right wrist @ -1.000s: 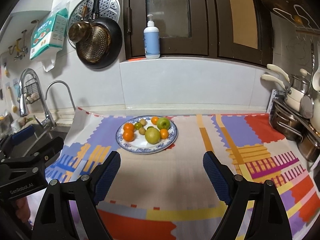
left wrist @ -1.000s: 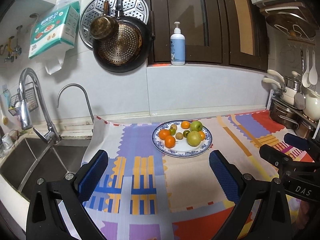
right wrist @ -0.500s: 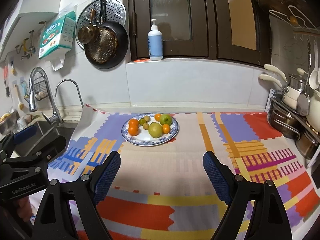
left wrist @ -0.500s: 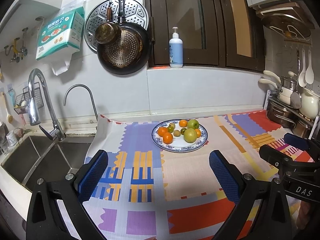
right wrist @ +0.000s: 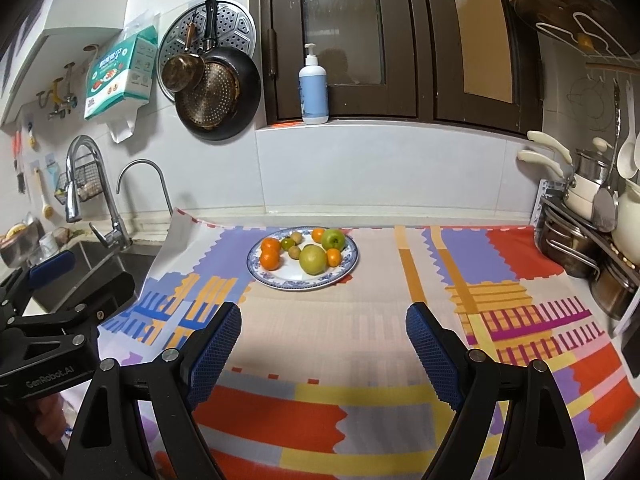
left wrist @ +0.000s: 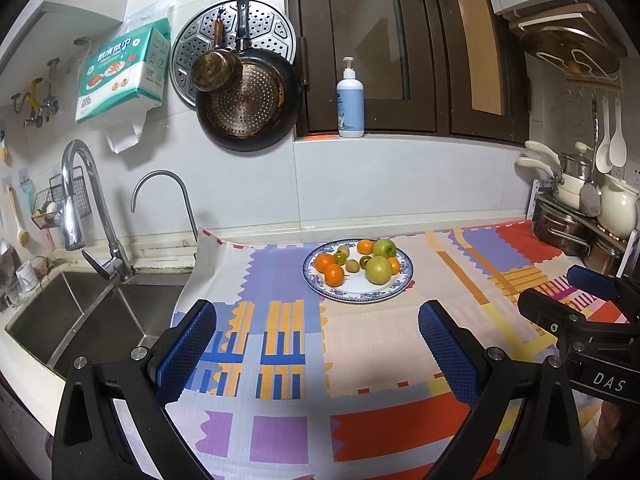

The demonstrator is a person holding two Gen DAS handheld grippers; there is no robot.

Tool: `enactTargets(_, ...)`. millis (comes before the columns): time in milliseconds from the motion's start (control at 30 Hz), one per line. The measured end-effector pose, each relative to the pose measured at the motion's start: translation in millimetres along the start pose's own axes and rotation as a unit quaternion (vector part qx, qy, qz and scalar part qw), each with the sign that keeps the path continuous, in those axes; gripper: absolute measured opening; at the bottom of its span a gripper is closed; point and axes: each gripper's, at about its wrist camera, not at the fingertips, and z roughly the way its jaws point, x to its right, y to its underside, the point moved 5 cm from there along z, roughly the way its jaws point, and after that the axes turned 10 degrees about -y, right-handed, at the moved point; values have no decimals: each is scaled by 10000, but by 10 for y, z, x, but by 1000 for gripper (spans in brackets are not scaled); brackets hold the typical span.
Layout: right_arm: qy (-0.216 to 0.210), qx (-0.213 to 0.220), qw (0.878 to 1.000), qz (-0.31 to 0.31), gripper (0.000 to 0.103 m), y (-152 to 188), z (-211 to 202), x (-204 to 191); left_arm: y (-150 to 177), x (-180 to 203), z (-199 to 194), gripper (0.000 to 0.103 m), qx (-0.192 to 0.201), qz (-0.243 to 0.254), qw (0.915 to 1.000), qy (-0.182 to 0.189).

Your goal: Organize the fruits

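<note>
A plate (left wrist: 394,294) of fruit sits on the patterned mat (left wrist: 280,364) that covers the desk, toward the back wall. On it lie a pear (left wrist: 378,270), a green apple (left wrist: 384,248), several oranges (left wrist: 333,275) and a few small kiwis (left wrist: 352,265), all bunched together and touching or nearly so.

The left hand-held gripper (left wrist: 316,354) hangs over the mat's near part with its jaws spread wide and nothing between them; the plate lies well ahead of it. The right hand-held gripper (right wrist: 324,350) is likewise wide open and empty, near the plate but short of it. The mat between both grippers and the plate is bare.

To the left a sink (left wrist: 80,320) with a tall faucet (left wrist: 84,208) borders the mat. Pots (right wrist: 576,240) are stacked at the right edge. A soap bottle (left wrist: 350,100) stands on the sill, and a pan (left wrist: 248,108) hangs on the wall.
</note>
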Motion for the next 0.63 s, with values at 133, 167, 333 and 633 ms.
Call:
enactTargets(133,6,-1,10000,-1,85,1,-1,-3,7,13,-7,103,-16,15,10000,-8)
enactTargets(167,10,0,10000,-4,85,4,-7,2,4,15,1,103,-25,15,10000,-2)
enactTargets(333,5,-13,10000,-3,85,5,-10,12,9,26,27,103,-84,16,10000,37)
enactTargets(633,24,-30,10000,19,85,43,-23,22,14,37,37,103,-99,22,9999,48)
